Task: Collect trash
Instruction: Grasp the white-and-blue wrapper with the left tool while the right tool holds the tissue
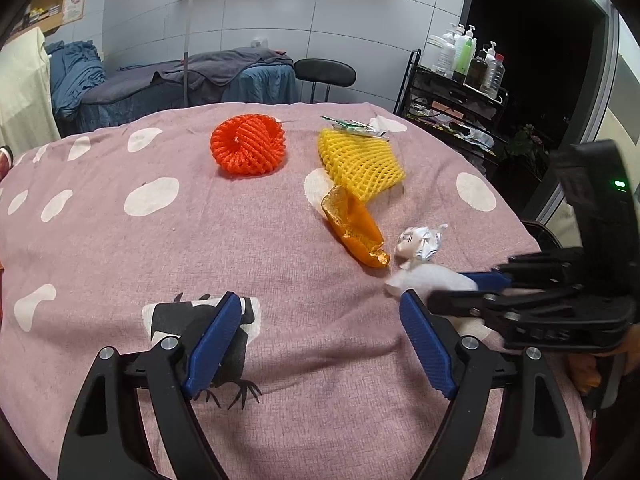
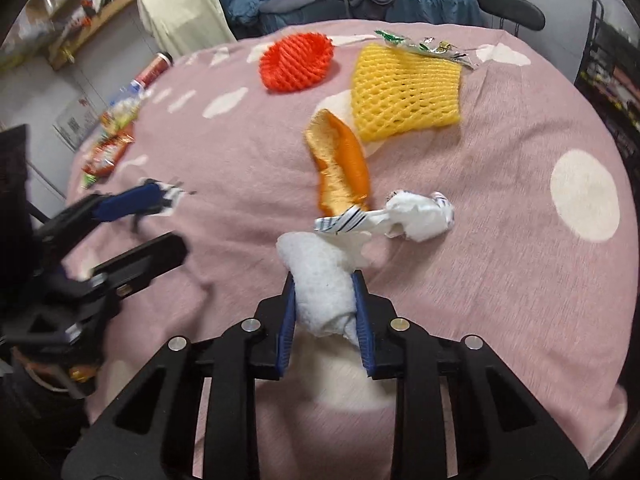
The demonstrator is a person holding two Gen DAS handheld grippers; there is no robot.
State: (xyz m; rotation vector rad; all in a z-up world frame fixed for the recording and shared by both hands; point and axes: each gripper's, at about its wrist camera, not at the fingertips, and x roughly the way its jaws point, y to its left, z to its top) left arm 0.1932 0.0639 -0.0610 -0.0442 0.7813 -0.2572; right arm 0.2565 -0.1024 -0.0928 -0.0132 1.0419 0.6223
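The bed (image 1: 120, 248), spread with a pink cover dotted with white patches, carries everything, so the trash lies loose wherever it fell and none of it is propped or stacked with care. Largest of the litter is the yellow foam net (image 2: 404, 94), lying flat toward the far edge, its far corner touching a crinkled green-and-clear wrapper (image 2: 424, 46) that sits nearest that edge. Just beside it toward the far left lies the red foam net (image 2: 296, 64), curled into a bowl shape and well apart from both tools. The orange peel (image 2: 340, 164) lies between the yellow net and the near edge, its far end next to the net and its near end meeting a striped scrap of a crumpled white wrapper (image 2: 416, 216). At the left edge sit several snack packets (image 2: 108, 152) and a red can, blurred and hard to read. The right gripper (image 2: 326, 308) has its jaws clenched on a wad of white tissue (image 2: 320, 280), pinched across its middle so the loose end sticks out forward; in the right wrist view the tissue seems raised a little off the cover near the near-right edge, which I judge to be 1 piece already picked for collection. The left gripper (image 1: 320, 340) hovers with its jaws spread wide and nothing between them, over a black print on the cover near the near edge, probably ready for the next piece. No bin shows in either view.
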